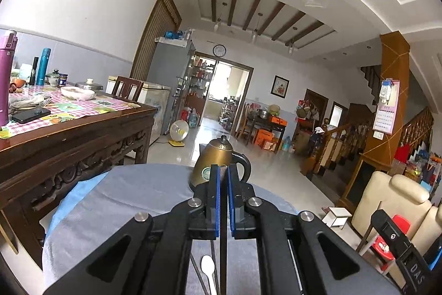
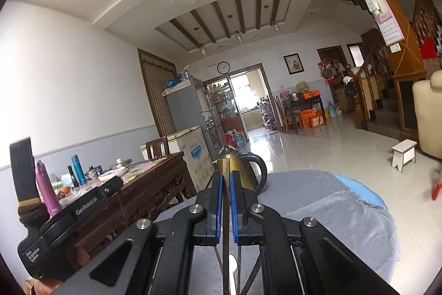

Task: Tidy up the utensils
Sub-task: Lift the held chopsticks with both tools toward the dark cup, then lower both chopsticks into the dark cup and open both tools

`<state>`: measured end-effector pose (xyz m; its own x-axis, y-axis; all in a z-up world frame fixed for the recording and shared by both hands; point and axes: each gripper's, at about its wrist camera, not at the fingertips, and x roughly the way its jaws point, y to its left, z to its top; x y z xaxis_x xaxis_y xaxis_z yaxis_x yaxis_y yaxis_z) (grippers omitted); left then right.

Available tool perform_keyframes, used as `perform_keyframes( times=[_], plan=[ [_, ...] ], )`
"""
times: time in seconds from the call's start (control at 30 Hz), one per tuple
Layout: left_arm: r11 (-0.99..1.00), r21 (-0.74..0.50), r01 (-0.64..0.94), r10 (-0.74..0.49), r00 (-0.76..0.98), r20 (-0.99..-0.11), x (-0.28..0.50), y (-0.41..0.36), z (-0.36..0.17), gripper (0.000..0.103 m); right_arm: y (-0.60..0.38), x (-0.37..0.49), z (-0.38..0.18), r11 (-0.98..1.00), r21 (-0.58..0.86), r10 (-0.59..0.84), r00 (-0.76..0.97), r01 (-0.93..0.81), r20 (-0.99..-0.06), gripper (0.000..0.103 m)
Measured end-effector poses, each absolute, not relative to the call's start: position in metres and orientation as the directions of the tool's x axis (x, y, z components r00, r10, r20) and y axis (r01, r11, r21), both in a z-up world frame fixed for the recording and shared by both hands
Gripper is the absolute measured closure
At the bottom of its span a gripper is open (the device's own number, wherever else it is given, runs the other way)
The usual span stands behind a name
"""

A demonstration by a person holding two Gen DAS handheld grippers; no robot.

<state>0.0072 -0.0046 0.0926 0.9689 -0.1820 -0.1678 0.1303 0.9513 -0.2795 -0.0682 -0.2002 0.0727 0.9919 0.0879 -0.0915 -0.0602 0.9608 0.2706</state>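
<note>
Hovering with left gripper (image 1: 223, 170) and right gripper (image 2: 226, 176) both closed, holding nothing; white spoon (image 1: 207, 266) and dark chopsticks (image 1: 214, 261) lying loose beneath the fingers on the grey cloth (image 1: 124, 201), sorting seemingly not yet begun

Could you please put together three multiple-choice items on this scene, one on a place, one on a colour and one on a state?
1. Where does the kettle stand?
A. on the grey-clothed round table
B. on the floor
C. on the wooden dining table

2. What colour is the spoon seen below the left tongs?
A. red
B. white
C. black

3. How do the right tongs stand?
A. wide open
B. shut
C. clamped on the kettle

Key: 1 A, it sits at the far edge of the grey cloth; 2 B, its bowl is plainly white; 3 B, the blue pads nearly meet, gripping nothing.
</note>
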Motion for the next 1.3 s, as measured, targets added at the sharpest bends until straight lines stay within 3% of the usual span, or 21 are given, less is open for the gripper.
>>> perform_keyframes(
  times=[0.67, 1.3],
  plan=[
    [0.958, -0.261, 0.117, -0.178, 0.959, -0.222, -0.004, -0.010, 0.067, 0.098, -0.204, -0.072, 0.033, 0.957, 0.280, 0.135, 0.972, -0.077, -0.193, 0.097],
    [0.945, -0.294, 0.144, -0.223, 0.941, -0.254, -0.031, 0.009, 0.071, 0.097, -0.200, -0.083, 0.030, 0.946, 0.299, 0.199, 0.951, -0.124, -0.235, 0.097]
  ],
)
